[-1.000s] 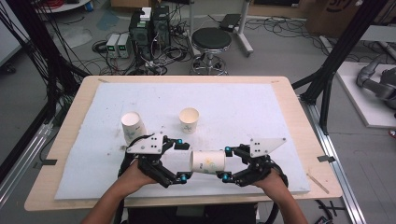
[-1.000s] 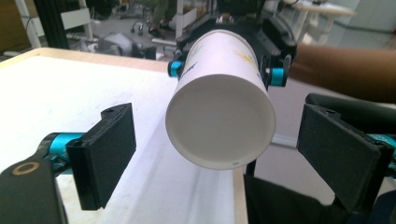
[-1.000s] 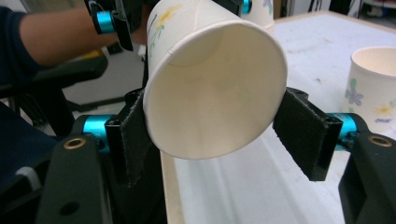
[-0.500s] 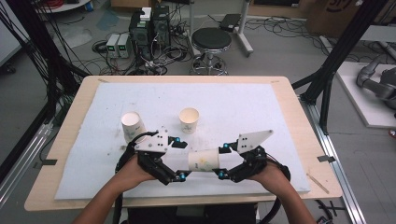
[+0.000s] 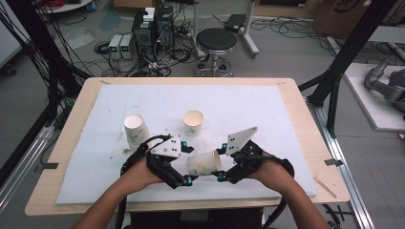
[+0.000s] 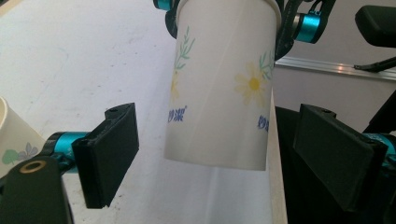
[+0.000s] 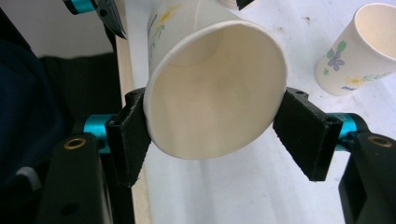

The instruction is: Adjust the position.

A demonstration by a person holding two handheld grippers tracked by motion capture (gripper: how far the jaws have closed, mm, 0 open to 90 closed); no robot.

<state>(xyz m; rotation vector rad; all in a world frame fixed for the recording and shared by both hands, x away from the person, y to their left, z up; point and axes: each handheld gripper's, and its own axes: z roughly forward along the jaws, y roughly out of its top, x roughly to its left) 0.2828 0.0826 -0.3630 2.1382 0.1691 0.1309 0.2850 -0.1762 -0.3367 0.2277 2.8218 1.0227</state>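
Progress: cup (image 5: pixel 204 162) lifted, held sideways above mat (image 5: pixel 286 124), near front edge, between both grippers. Left to right: left gripper (image 6: pixel 212 156) spread wide, jaws flanking cup base without contact, just been closing slightly; right gripper (image 7: pixel 212 135) clamped across cup near rim. Left to do, likely: left grip, or placing beside standing cups (image 5: pixel 135 130), (image 5: pixel 193 122). Surface: white mat on wooden table (image 5: pixel 67 138). Room: stool (image 5: pixel 216 42), electronics, cables, black frame.

Paper cup (image 6: pixel 219 84) hanging base-down between wide-apart black jaws of the left gripper (image 6: pixel 233 161) — pads clear of it, just been closing — over white mat (image 6: pixel 70 60).
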